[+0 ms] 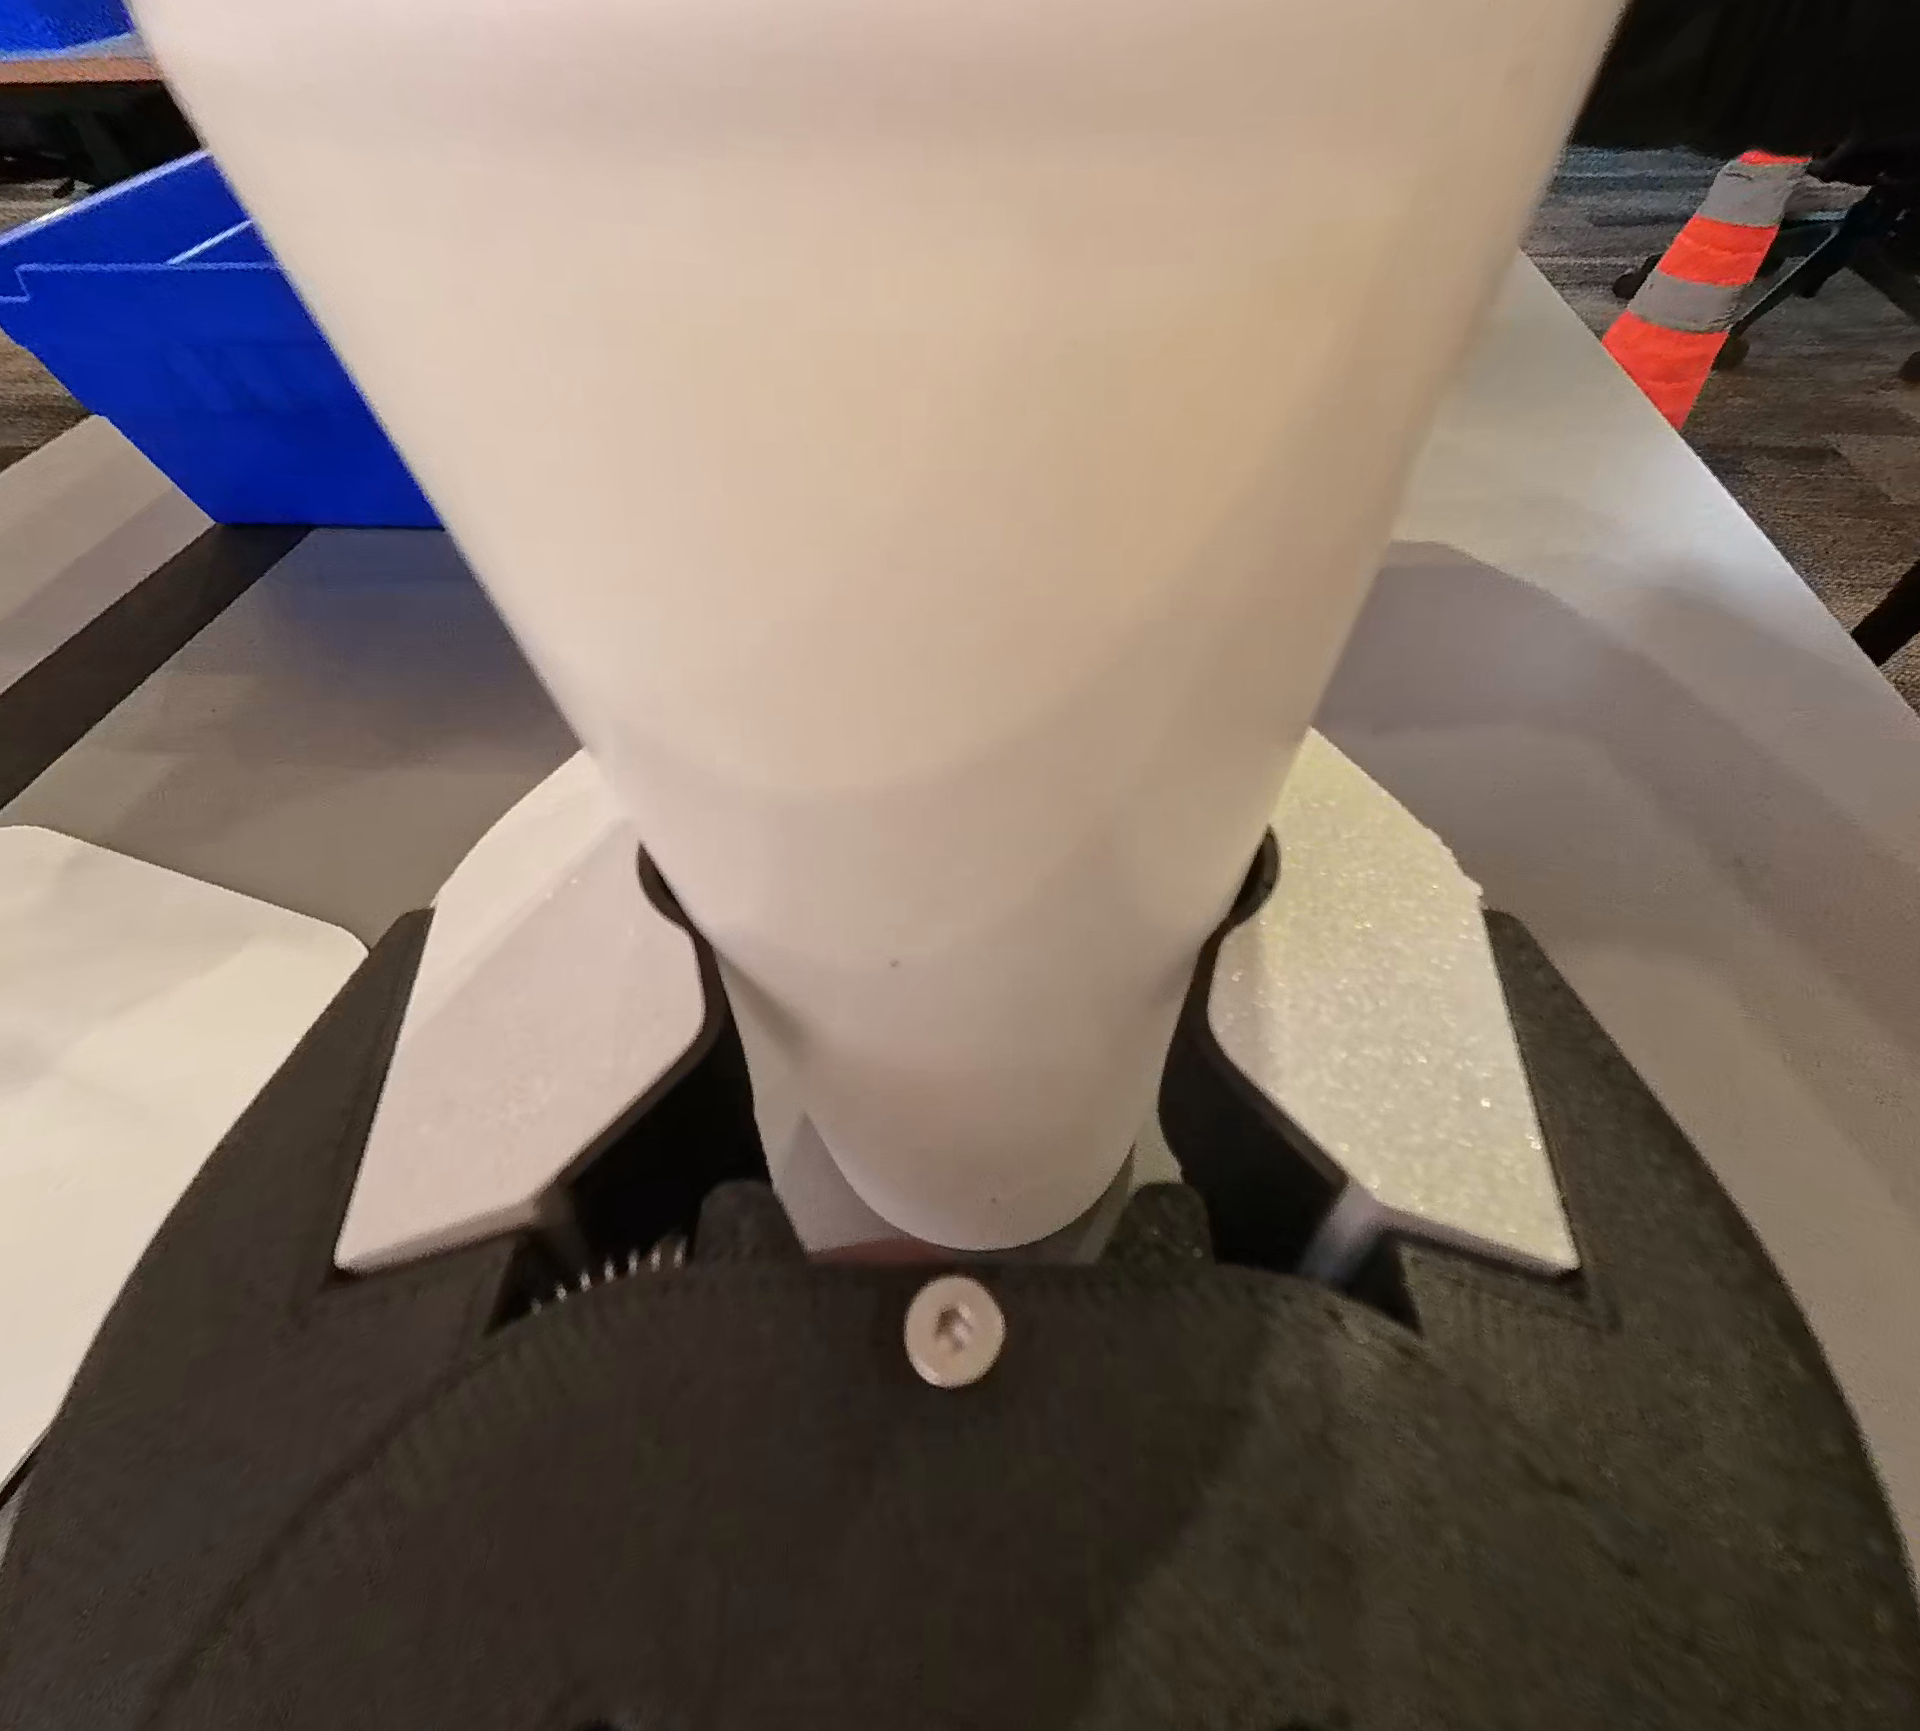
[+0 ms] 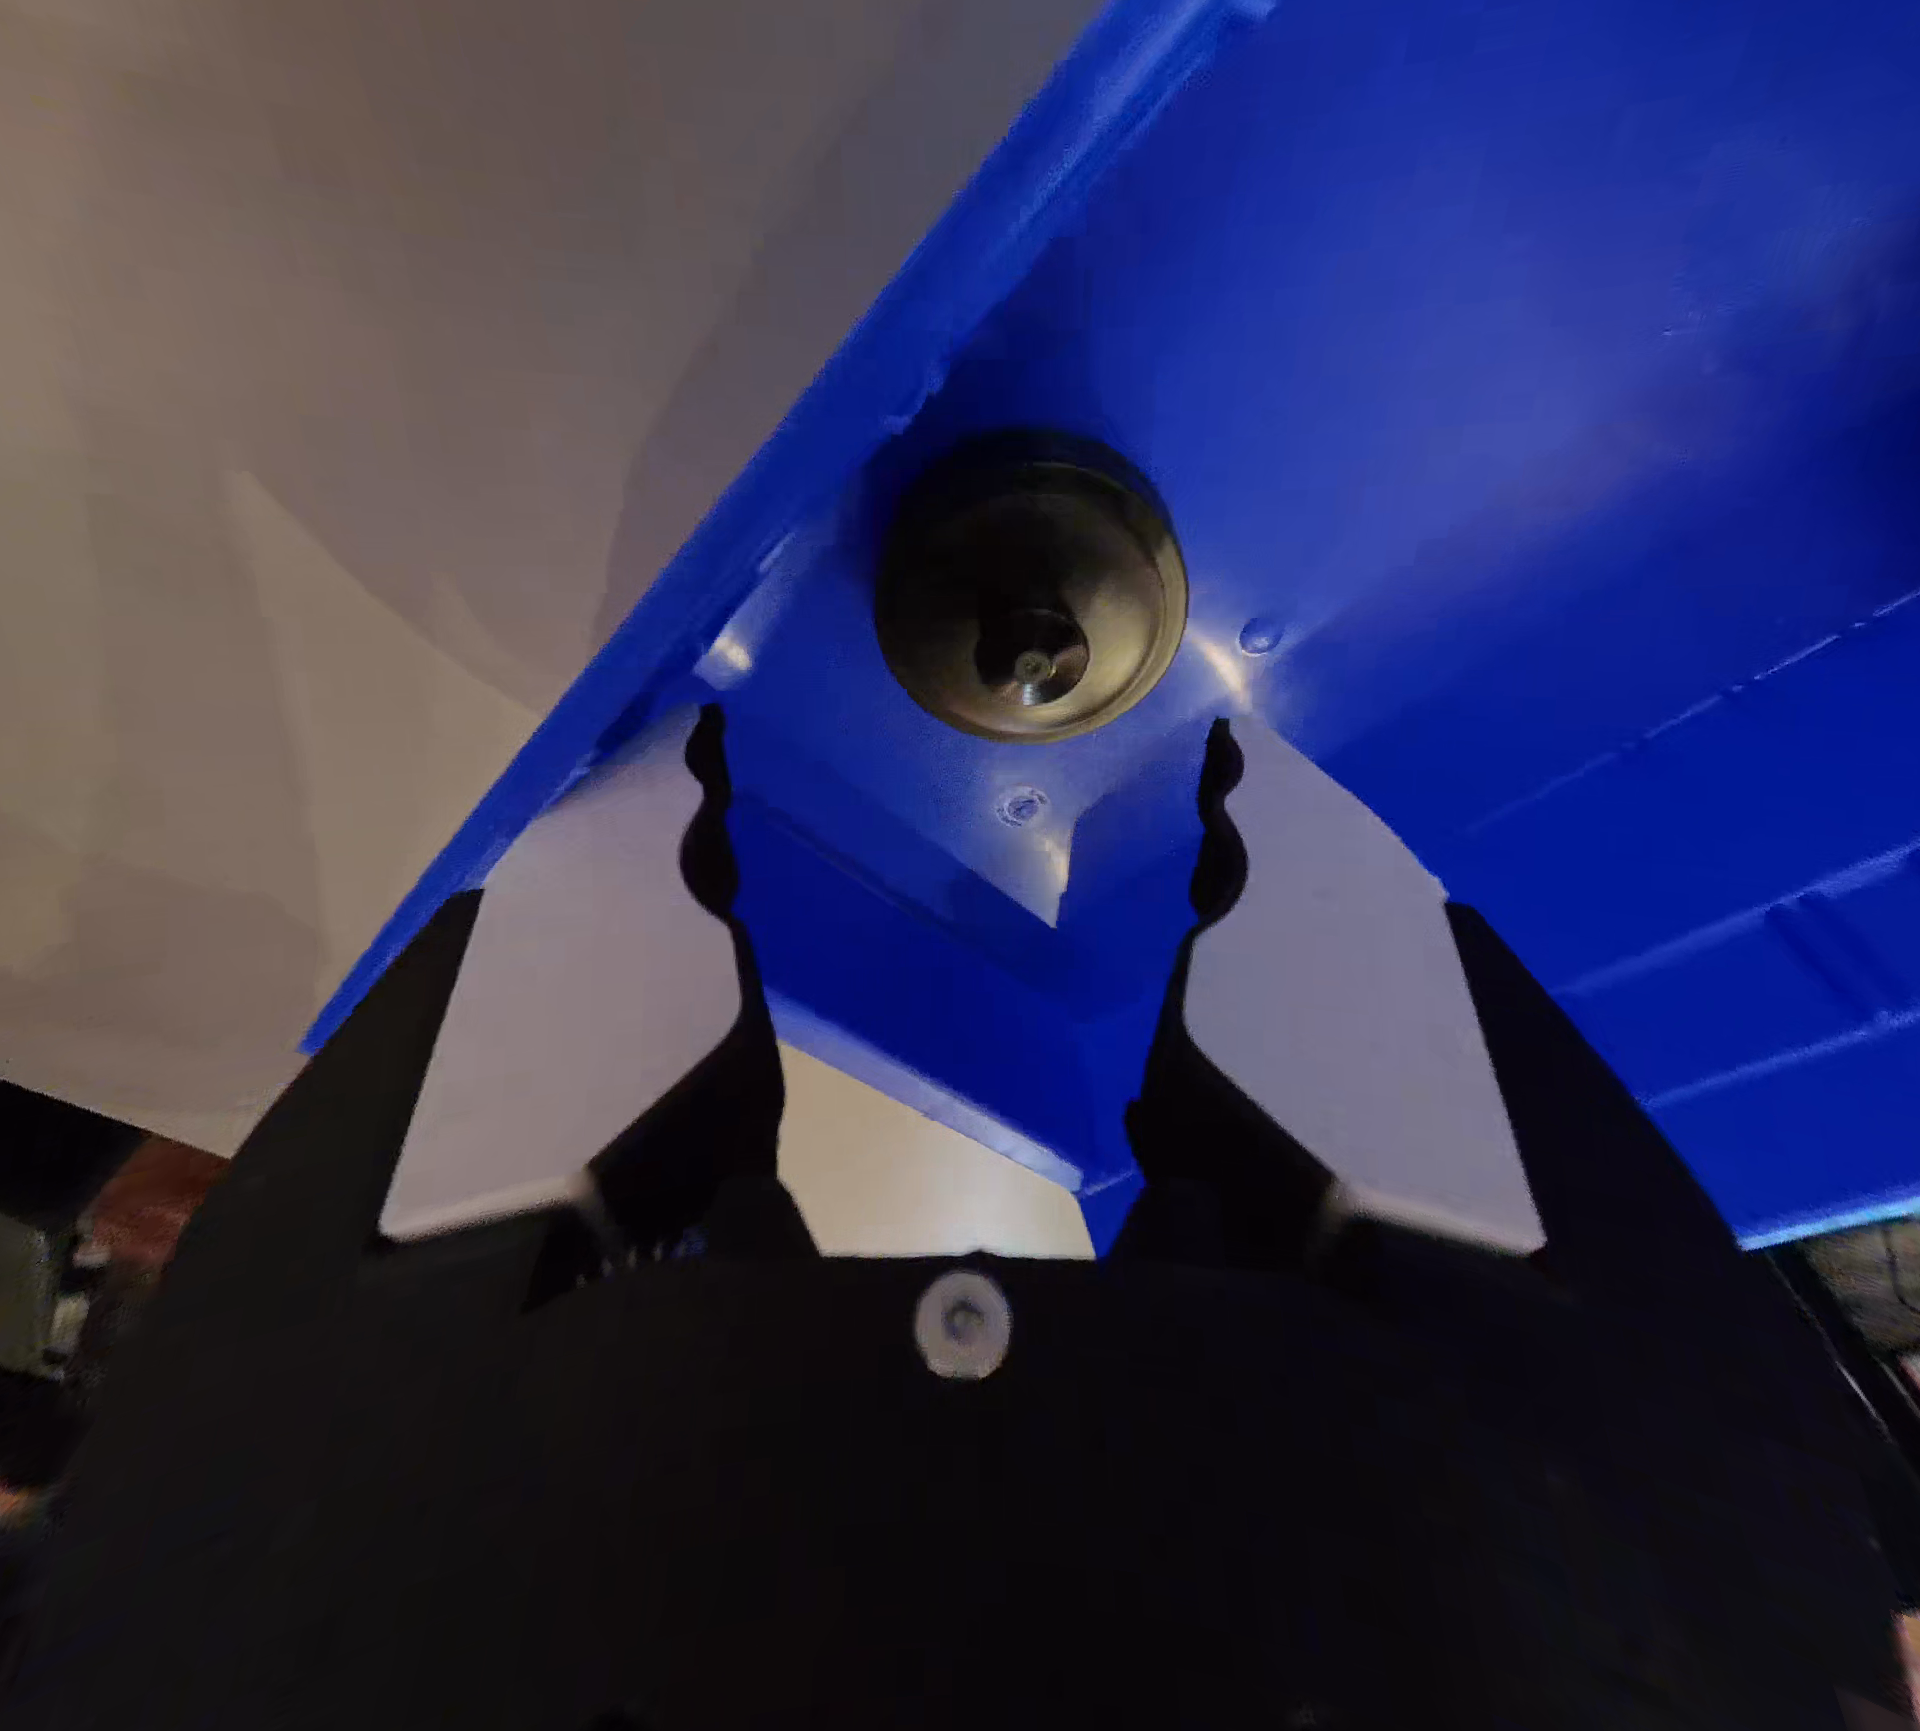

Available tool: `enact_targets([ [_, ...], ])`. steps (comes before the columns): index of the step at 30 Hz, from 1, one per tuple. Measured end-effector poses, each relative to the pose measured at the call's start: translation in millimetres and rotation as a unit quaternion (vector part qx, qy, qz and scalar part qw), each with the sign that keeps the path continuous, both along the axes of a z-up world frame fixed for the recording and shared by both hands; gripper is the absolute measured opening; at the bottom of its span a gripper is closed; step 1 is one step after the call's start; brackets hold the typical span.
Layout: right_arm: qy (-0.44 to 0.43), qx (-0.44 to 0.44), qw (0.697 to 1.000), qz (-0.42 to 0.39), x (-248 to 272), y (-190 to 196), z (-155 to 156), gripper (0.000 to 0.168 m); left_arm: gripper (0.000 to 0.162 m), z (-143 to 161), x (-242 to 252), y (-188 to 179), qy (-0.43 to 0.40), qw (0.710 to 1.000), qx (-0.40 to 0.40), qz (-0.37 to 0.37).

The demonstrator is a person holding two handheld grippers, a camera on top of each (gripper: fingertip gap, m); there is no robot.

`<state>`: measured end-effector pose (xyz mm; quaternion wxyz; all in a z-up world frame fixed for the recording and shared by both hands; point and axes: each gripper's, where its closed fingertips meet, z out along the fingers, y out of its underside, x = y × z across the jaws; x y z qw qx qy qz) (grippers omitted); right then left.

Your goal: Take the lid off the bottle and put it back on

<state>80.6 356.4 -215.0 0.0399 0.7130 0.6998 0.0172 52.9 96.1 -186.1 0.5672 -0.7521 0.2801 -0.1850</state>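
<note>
Currently: left gripper (image 1: 956, 985) jaws clamped on white bottle (image 1: 894, 351), upright over table (image 1: 1621, 746). Right gripper (image 2: 961, 808) jaws spread, empty, near dark round lid (image 2: 1029, 585), apparently lying inside blue bin (image 2: 1507, 434). No legible writing.

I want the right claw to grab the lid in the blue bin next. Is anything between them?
Nothing visible: the right claw is open, and only bare blue bin floor lies between it and the dark lid.
</note>
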Motion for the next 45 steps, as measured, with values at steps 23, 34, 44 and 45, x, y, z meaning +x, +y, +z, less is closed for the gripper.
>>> enact_targets([
  [23,0.427,-0.209,0.841,0.259,-64,-315,63,0.104,0.101,1,0,-1,-0.011,1.000,0.007,0.002],
  [34,0.463,-0.235,0.830,0.203,-60,-294,96,0.098,0.091,6,-1,-1,-0.018,1.000,0.019,0.009],
  [44,0.406,0.043,0.912,-0.040,-6,-64,172,0.099,0.062,-9,-11,8,0.014,0.999,0.001,0.043],
  [45,0.377,0.050,0.922,-0.067,0,-46,163,0.099,0.062,-10,-11,8,0.018,0.999,0.000,0.045],
])
